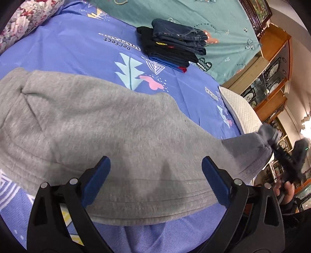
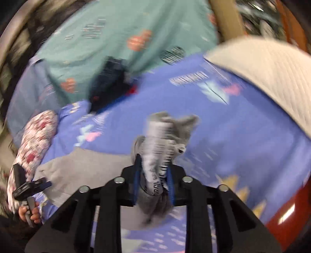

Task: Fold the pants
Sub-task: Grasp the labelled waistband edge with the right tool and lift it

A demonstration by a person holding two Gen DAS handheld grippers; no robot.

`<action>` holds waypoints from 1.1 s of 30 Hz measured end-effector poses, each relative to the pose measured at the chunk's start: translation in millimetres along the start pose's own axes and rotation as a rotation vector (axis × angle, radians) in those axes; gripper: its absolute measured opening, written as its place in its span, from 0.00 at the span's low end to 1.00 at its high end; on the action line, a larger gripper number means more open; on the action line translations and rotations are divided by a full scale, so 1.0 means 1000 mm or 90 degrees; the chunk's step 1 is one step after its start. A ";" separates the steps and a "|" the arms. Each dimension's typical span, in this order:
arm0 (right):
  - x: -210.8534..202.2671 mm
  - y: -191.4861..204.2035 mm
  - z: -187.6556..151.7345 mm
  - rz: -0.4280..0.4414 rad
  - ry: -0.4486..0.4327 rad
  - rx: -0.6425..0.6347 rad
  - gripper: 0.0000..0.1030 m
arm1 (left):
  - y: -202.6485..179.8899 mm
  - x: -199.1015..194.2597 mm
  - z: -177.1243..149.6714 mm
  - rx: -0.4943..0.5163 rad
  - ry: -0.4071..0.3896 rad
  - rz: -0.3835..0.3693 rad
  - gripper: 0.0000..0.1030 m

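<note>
Grey sweatpants (image 1: 108, 124) lie spread on the blue patterned bedsheet (image 1: 81, 48). My left gripper (image 1: 155, 175) is open, its blue pads hovering over the pants' near hem, holding nothing. My right gripper (image 2: 153, 175) is shut on a bunched end of the grey pants (image 2: 163, 140) with a striped cuff, lifted above the bed. It also shows in the left wrist view (image 1: 279, 148) at the far right, pulling the pants' end up. The left gripper shows at the left edge of the blurred right wrist view (image 2: 45, 184).
A stack of folded dark pants and jeans (image 1: 173, 42) sits further back on the bed. A teal sheet (image 1: 194, 15) lies beyond. A floral pillow (image 1: 23, 21) is at the left, a white mattress corner (image 1: 241, 111) and wooden cabinets (image 1: 276, 77) at the right.
</note>
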State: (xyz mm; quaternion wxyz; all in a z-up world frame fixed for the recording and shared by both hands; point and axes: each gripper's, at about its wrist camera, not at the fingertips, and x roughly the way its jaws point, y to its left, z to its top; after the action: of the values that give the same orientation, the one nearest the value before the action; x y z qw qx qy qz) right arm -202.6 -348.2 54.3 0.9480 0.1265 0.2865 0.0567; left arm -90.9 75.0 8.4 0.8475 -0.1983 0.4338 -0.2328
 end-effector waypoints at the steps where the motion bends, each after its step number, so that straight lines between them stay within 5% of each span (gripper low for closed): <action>1: 0.008 0.029 0.010 0.025 0.002 -0.048 0.15 | 0.002 -0.005 0.000 -0.008 -0.008 0.003 0.93; 6: 0.092 0.149 0.003 0.129 0.091 -0.209 0.15 | 0.013 -0.030 -0.007 -0.048 -0.053 0.007 0.93; 9: 0.182 0.187 -0.060 0.150 0.320 -0.290 0.19 | 0.020 -0.039 -0.012 -0.064 -0.057 0.015 0.94; 10: 0.191 0.189 -0.074 0.153 0.346 -0.300 0.24 | 0.024 -0.041 -0.014 -0.069 -0.056 0.019 0.94; 14: 0.147 0.187 -0.059 0.178 0.257 -0.342 0.36 | 0.033 -0.039 -0.012 -0.085 -0.056 0.012 0.94; 16: 0.113 0.177 -0.047 0.166 0.198 -0.348 0.62 | 0.031 -0.035 -0.011 -0.083 -0.056 0.008 0.94; 18: 0.098 0.171 -0.042 0.137 0.178 -0.369 0.70 | 0.028 -0.030 -0.012 -0.076 -0.051 0.002 0.94; 26: 0.137 0.167 -0.077 0.058 0.297 -0.459 0.69 | 0.024 -0.028 -0.013 -0.071 -0.047 0.006 0.94; 29: 0.143 0.163 -0.082 0.064 0.299 -0.458 0.69 | 0.025 -0.028 -0.014 -0.074 -0.046 0.007 0.94; 30: 0.141 0.161 -0.081 0.076 0.296 -0.452 0.58 | 0.024 -0.028 -0.014 -0.073 -0.047 0.009 0.94; 31: 0.140 0.160 -0.078 0.083 0.291 -0.448 0.34 | 0.023 -0.028 -0.014 -0.072 -0.047 0.010 0.94; 33: 0.135 0.159 -0.065 0.095 0.274 -0.437 0.22 | 0.023 -0.029 -0.014 -0.071 -0.048 0.011 0.94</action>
State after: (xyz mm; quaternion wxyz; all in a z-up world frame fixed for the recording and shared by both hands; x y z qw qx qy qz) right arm -132.8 -157.6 -26.4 0.8469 -0.1911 0.4327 0.2427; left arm -112.4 108.2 7.1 0.8528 -0.2503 0.4155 -0.1936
